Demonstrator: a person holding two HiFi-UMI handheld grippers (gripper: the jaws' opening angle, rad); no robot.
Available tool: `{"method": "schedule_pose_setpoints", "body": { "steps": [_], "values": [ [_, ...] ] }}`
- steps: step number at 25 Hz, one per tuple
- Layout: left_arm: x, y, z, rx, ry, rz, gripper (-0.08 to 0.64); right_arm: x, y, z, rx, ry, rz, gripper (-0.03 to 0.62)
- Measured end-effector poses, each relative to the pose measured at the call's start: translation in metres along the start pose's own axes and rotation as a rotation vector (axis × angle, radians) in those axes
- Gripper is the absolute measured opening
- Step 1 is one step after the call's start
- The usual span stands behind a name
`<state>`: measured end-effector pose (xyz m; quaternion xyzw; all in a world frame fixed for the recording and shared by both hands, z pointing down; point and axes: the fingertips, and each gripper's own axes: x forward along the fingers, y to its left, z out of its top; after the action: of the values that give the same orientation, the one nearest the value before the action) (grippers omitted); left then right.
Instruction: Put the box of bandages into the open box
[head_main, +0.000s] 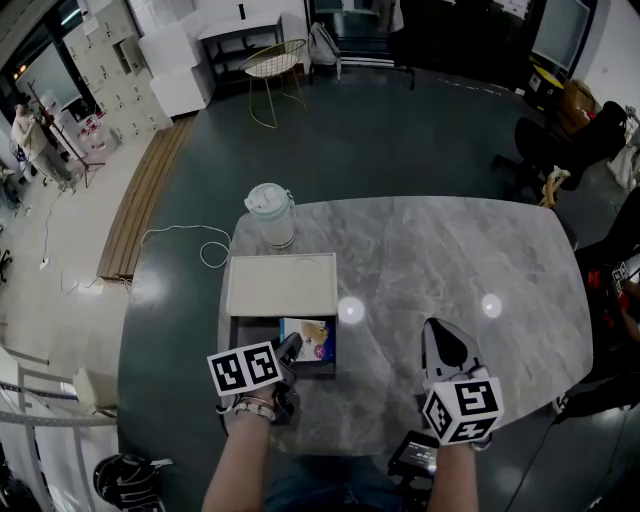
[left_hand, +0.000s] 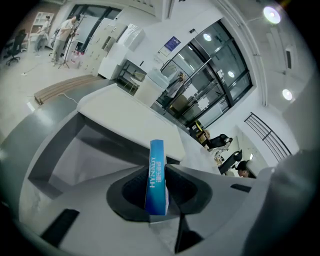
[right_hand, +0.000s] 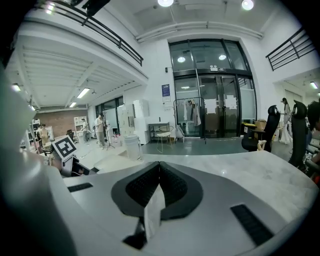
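Left gripper (head_main: 288, 348): jaws narrow, clamping bandage box (left_hand: 156, 172) at open box (head_main: 236, 332), tabletop's (head_main: 450, 260) near-left edge.
Right gripper (right_hand: 159, 169): jaws together, empty.

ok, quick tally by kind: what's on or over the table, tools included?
open box: 1
box of bandages: 1, gripped in the left tool
lidded cup: 1
tools: 2, the left tool and the right tool, the right one with nothing in it
Total: 5
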<state>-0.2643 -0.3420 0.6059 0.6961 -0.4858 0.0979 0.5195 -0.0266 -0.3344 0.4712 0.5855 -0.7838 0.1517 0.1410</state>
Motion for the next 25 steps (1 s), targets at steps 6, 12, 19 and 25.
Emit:
{"method": "schedule_pose_setpoints", "body": {
  "steps": [6,12,19,25],
  "values": [
    [0.006,0.014,-0.006,0.099,0.041,0.150,0.142,0.005,-0.004,0.007,0.013,-0.017,0.000,0.025],
    [0.013,0.024,-0.008,0.154,0.074,0.237,0.200,0.005,-0.001,0.001,0.026,-0.005,0.009,0.025],
    [0.019,0.036,-0.009,0.157,0.136,0.296,0.238,0.010,0.006,0.000,0.021,0.002,0.025,0.025],
    [0.023,0.042,-0.013,0.143,0.213,0.324,0.289,0.016,0.017,0.006,0.009,-0.004,0.053,0.025]
  ]
}}
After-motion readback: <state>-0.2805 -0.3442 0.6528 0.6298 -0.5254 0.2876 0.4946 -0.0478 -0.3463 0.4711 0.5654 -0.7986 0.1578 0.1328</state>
